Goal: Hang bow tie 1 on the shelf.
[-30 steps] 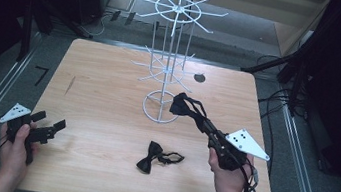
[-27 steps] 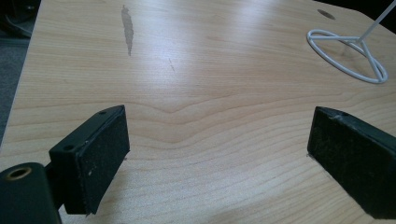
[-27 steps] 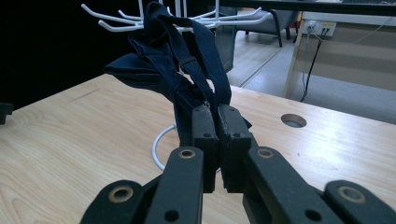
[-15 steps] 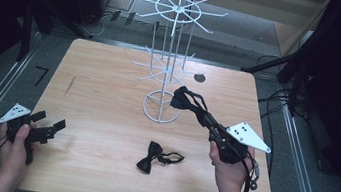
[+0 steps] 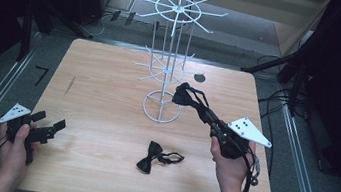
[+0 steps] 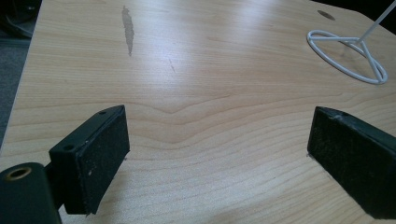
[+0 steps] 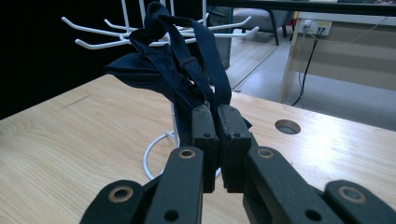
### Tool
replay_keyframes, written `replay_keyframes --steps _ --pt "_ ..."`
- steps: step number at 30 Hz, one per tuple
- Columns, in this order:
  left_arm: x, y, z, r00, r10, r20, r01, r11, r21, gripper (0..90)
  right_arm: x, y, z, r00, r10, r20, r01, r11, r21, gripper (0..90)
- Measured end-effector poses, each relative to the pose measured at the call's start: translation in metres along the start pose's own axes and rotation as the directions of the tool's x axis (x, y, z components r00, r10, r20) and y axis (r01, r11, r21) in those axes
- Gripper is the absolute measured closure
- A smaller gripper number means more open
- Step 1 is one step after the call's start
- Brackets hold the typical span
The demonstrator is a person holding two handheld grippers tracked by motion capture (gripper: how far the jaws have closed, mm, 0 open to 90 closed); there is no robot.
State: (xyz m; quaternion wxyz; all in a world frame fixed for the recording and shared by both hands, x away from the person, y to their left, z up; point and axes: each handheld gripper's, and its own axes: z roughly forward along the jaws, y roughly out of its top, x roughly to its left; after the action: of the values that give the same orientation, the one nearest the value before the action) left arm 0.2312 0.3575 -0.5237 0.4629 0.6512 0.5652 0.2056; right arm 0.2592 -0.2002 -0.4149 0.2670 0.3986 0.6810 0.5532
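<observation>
Fabric hangs bunched at the tip of the right gripper (image 5: 196, 103): a dark bow tie (image 7: 175, 65), navy in the right gripper view, pinched between the two black pads, which are pressed together on it. From the grip the tie rises and spills forward, its folded wings to one side and its narrow strap looping up over the top, with a small buckle showing on the strap. Seen from above, the held tie sits above the table (image 5: 98, 96), just over the ring base of the white wire rack (image 5: 168, 63), close by the rack's lower arms; whether it touches them I cannot tell. The person's right hand (image 5: 230, 162) holds that gripper angled up and toward the rack.

A second bow tie (image 5: 157, 157), black, lies flat on the wood near the front edge, between the two hands, its strap curled beside it.

The left gripper (image 5: 48, 127) rests low near the table's left front corner, its pads spread wide with nothing but bare wood between them, well apart from both ties.
</observation>
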Motion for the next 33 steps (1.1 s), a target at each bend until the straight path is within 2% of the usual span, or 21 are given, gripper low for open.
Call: replay_keyframes --steps 17,33 --pt "0.000 0.000 0.000 1.0000 0.000 0.000 0.000 1.0000 -0.001 6.0 -0.010 -0.002 0.020 0.9998 0.022 0.004 -0.022 0.998 0.059 88.4" --pt "0.000 0.000 0.000 1.0000 -0.003 0.003 0.003 1.0000 -0.002 6.0 -0.009 -0.007 0.055 0.9991 0.039 -0.018 -0.037 0.992 0.125 88.2"
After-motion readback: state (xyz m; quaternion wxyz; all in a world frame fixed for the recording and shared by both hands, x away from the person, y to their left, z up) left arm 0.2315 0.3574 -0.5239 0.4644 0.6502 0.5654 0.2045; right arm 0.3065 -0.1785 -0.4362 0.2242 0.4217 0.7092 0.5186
